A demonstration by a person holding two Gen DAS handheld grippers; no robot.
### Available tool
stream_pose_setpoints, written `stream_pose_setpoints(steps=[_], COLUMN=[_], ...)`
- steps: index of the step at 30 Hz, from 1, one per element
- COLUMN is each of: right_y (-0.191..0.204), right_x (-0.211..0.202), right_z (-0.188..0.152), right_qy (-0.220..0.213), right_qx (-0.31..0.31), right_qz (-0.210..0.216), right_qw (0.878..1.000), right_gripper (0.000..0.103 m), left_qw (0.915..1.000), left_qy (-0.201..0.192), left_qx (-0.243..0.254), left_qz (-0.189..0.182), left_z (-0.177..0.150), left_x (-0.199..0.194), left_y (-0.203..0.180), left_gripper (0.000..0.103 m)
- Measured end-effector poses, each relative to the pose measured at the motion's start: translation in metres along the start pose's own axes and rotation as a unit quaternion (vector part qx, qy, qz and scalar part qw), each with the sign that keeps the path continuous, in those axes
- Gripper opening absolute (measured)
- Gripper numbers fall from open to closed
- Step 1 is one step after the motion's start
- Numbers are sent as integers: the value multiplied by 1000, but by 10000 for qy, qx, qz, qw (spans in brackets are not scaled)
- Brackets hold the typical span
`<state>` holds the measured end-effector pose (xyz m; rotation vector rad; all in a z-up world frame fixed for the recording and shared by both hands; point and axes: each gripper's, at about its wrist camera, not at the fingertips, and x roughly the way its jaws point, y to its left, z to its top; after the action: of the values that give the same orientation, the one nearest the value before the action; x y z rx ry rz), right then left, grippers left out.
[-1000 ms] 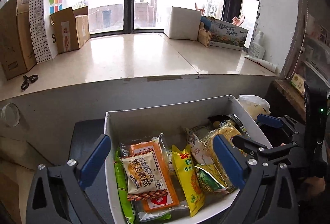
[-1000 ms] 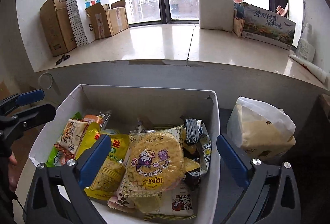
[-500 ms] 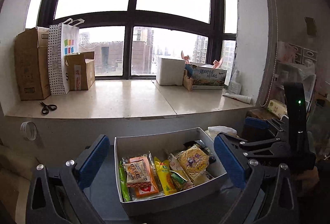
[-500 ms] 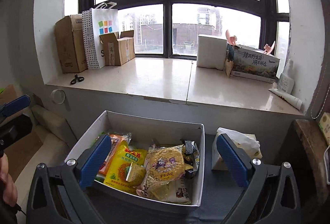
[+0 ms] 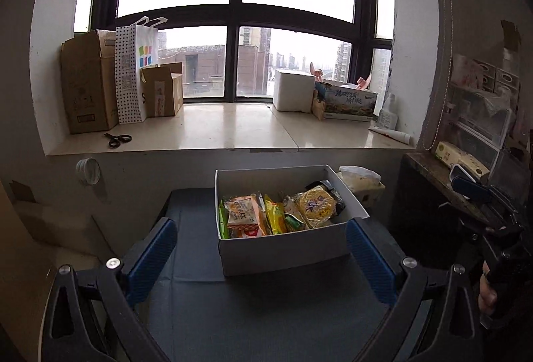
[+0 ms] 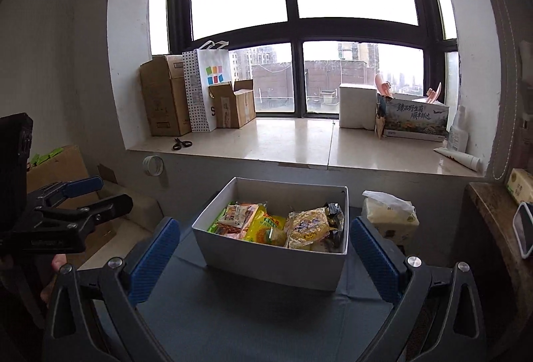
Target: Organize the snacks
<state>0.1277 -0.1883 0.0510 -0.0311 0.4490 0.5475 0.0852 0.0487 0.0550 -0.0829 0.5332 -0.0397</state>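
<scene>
Left wrist view: the left claw (image 5: 260, 257) hangs wide apart and empty over the dark table (image 5: 266, 312), short of the white box (image 5: 283, 250) of snack packets (image 5: 276, 212); a bagged packet (image 5: 359, 179) sits just beside the box's right wall. Right wrist view: the right claw (image 6: 263, 257) gapes wide too, holding nothing, the box (image 6: 273, 257) centred ahead, windowsill (image 6: 293, 142) behind.

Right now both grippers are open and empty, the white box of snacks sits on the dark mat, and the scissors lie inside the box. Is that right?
Not quite. The scissors lie on the windowsill, not in the white box; the left wrist view shows it. The left gripper and right gripper are open and empty, and the box sits on the dark mat.
</scene>
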Motion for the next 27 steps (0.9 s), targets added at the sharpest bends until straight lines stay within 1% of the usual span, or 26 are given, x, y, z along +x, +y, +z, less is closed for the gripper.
stream_pose_setpoints(steps=[1, 3, 4, 6, 7, 10, 14, 19, 27], right_y=[1, 3, 4, 1, -1, -5, -2, 1, 1], right_x=[-5, -12, -16, -20, -21, -22, -25, -23, -21], right_z=[-6, -17, -22, -29, -33, -41, -41, -40, -38], right_qy=[37, 124, 107, 199, 264, 406, 394, 422, 458], right_qx=[31, 95, 91, 262, 346, 486, 421, 330, 296], right_qz=[-15, -55, -111, -94, -55, 10, -17, -46, -106], right_qw=[10000, 9999, 9998, 9994, 9990, 9980, 9983, 9986, 9985], right_gripper=[103, 103, 103, 103, 103, 103, 103, 103, 103], left_qw=[10000, 9999, 9998, 9995, 9996, 9996, 9995, 9996, 9995], left_qy=[15, 4, 94, 249, 236, 257, 305, 269, 298], left_qx=[61, -29, -74, -154, -153, -81, 9, 63, 41], left_qz=[-55, 151, 131, -83, -104, -2, -6, -43, -64], left_z=[-4, -12, -15, -21, -24, -30, -32, -31, -30], left_x=[-4, -10, -10, -11, -13, -17, -17, -18, -16], left_y=[-2, -2, -1, 0, -1, -8, -14, -16, -15], left_gripper=[103, 103, 103, 103, 103, 103, 103, 103, 103])
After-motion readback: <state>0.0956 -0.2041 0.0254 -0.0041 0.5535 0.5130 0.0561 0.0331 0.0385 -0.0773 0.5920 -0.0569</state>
